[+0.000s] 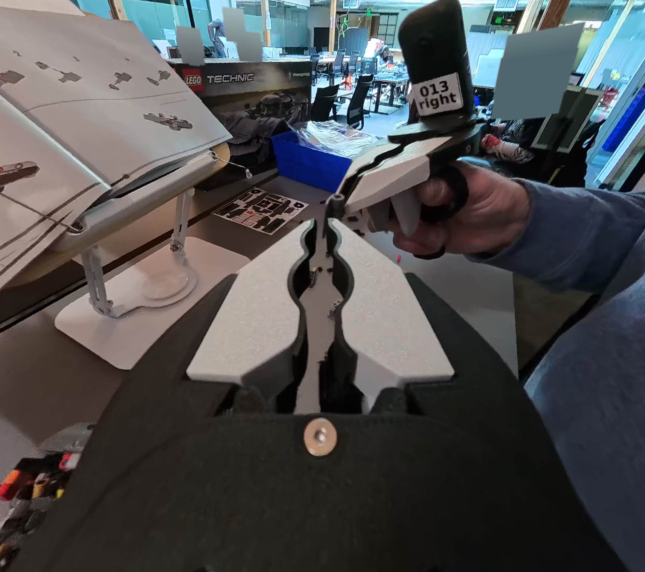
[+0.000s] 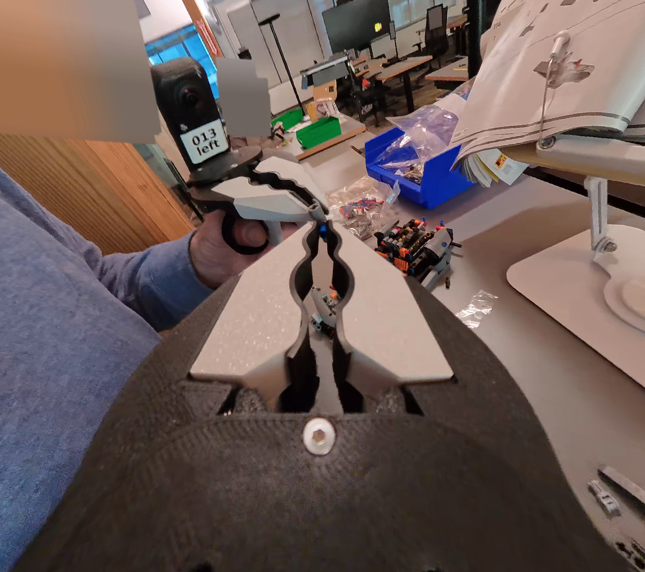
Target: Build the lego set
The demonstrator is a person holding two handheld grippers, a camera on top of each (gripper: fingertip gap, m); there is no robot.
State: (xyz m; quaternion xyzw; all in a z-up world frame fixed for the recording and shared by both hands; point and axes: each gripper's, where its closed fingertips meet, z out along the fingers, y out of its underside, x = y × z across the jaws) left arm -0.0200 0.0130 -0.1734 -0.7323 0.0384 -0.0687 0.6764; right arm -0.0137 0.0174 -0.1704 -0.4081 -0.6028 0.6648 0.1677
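My left gripper (image 1: 323,228) is shut on a small light grey piece (image 2: 316,208). My right gripper (image 2: 323,229) is shut on a small blue pin (image 2: 323,233), which looks dark in the left wrist view (image 1: 335,202). The two grippers meet tip to tip above the table, the pin right at the grey piece. The right gripper (image 1: 341,207) comes in from the right in the left wrist view. The left gripper (image 2: 318,212) comes in from the left in the right wrist view. A partly built model (image 2: 415,248) with black, grey and orange parts lies on the table beyond them.
An open instruction booklet (image 1: 104,108) rests on a white stand (image 2: 576,293). A blue bin (image 2: 429,178) holds plastic bags. A set box (image 1: 251,101), a sticker sheet (image 1: 261,209) and a bag of pieces (image 2: 363,209) lie nearby. Loose parts (image 2: 324,307) lie below my right gripper. Less than 4 cm separates the two grippers' tips.
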